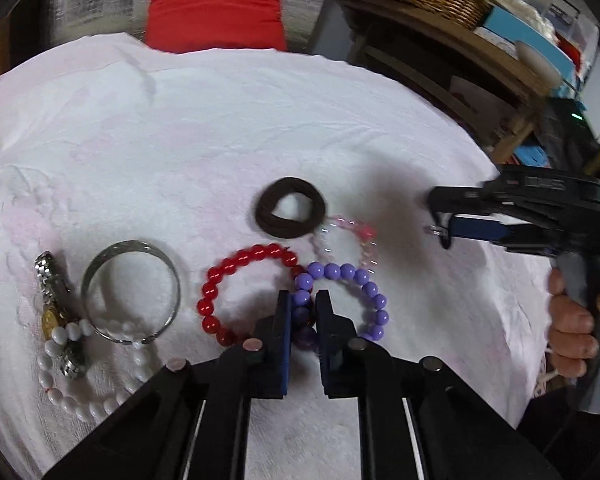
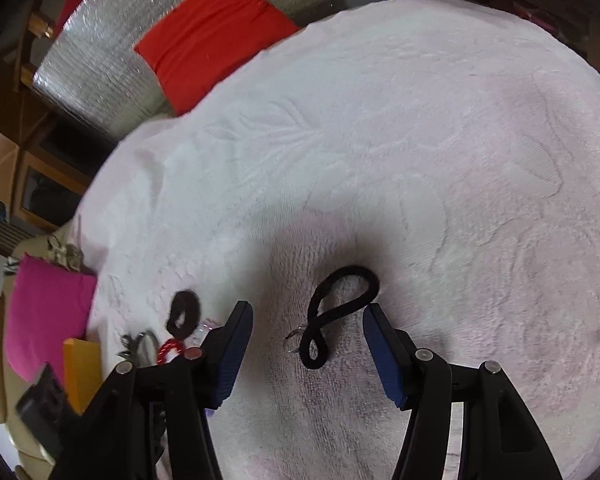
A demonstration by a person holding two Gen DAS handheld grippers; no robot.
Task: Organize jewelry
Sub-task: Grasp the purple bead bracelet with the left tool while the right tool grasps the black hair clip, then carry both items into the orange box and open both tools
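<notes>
Item one: I am holding the left gripper [image 1: 304, 312] clenched on the purple bead bracelet [image 1: 374, 300], its beads pinched between the pads where it overlaps the red bead bracelet [image 1: 236, 300]. Lying left of those fingers: a metal bangle [image 1: 130, 292], a white bead string [image 1: 84, 396] and a watch [image 1: 54, 312]. Sitting just beyond: a brown hair tie [image 1: 290, 208] and a pink bracelet [image 1: 346, 246]. Item two: my right gripper [image 2: 308, 320] is hanging released, jaws apart, a black looped cord [image 2: 340, 312] lying on the white cloth [image 2: 380, 140] between its fingers, untouched.
</notes>
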